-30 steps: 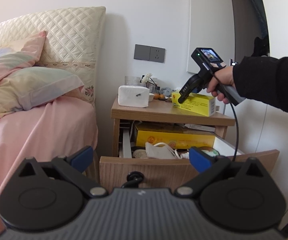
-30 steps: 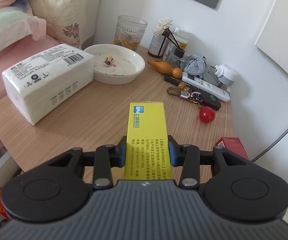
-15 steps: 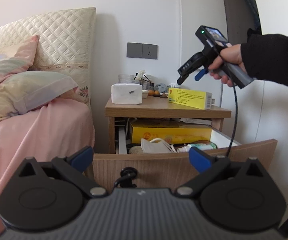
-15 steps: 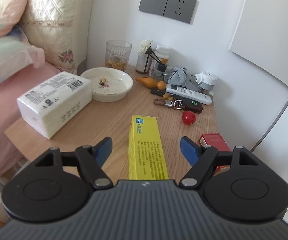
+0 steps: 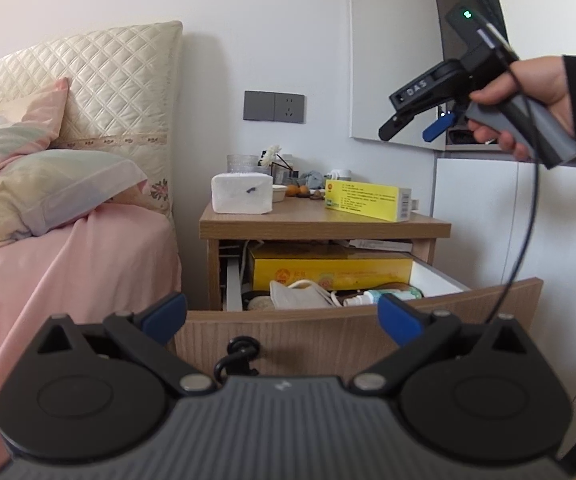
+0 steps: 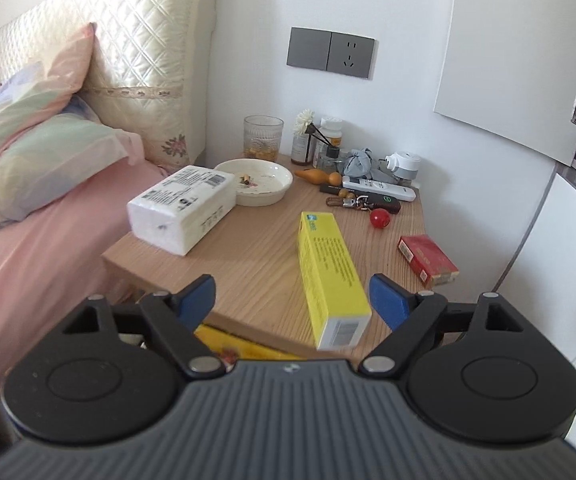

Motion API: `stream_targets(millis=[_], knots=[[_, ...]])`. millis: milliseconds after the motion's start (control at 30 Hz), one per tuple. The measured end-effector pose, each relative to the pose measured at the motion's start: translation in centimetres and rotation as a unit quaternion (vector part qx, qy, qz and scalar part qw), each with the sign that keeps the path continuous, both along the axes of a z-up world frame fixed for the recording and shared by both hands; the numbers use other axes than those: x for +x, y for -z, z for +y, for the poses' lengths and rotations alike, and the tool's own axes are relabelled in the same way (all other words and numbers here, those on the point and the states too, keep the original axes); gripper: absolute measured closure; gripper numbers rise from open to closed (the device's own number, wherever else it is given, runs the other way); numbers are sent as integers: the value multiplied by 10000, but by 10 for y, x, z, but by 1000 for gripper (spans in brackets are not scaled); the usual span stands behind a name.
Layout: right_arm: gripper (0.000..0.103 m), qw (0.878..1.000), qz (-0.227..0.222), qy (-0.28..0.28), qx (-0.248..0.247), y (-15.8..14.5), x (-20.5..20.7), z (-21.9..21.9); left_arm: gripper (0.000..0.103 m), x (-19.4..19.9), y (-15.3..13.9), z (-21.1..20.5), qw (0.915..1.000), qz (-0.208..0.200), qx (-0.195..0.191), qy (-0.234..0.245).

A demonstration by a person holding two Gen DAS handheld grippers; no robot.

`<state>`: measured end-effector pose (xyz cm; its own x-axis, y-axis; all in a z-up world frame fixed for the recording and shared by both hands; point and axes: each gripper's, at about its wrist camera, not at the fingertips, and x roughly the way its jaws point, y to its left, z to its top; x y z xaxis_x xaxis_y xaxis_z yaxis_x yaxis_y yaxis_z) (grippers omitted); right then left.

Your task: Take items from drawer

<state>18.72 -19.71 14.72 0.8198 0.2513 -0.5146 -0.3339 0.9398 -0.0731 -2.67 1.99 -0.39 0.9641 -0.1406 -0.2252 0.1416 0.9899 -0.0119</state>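
Observation:
The nightstand drawer (image 5: 351, 332) stands pulled out. Inside lie a large yellow box (image 5: 327, 270), a white face mask (image 5: 297, 294) and a small spray bottle (image 5: 379, 296). A long yellow carton (image 6: 329, 270) (image 5: 367, 200) rests on the nightstand top (image 6: 256, 256), its near end at the front edge. My right gripper (image 6: 291, 298) is open, raised above and behind the carton, held by a hand high at the right in the left wrist view (image 5: 419, 126). My left gripper (image 5: 282, 316) is open and empty, just in front of the drawer face.
On the nightstand sit a tissue pack (image 6: 182, 208), a white dish (image 6: 258, 180), a glass (image 6: 263, 138), bottles, a remote (image 6: 379, 190), keys, a red ball (image 6: 379, 219) and a red pack (image 6: 427, 256). A bed with pink sheet (image 5: 60, 264) lies left. White cabinets (image 5: 483, 216) stand right.
My right gripper opened, left the yellow carton on the nightstand top, then rose and drew back. The left gripper stayed open and backed slightly from the drawer.

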Motion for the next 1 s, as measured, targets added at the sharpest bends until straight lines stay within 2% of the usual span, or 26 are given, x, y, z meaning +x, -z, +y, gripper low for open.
stream_targets(millis=[233, 467, 667, 900, 1000], knots=[[17, 9989, -177, -139, 419, 7, -66, -18, 0, -6, -1, -8, 9999, -58, 7, 138], [17, 9936, -584, 126, 962, 35, -116, -40, 0, -6, -1, -10, 9999, -95, 52, 128], [17, 9845, -1204, 269, 1250, 66, -147, -35, 0, -4, 0, -7, 9999, -117, 37, 44], [17, 9784, -1225, 336, 1632, 111, -168, -36, 0, -5, -1, -4, 9998, -168, 37, -82], [17, 9718, -1344, 490, 1877, 125, -179, -40, 0, -5, 0, -5, 9997, -185, 79, -117]])
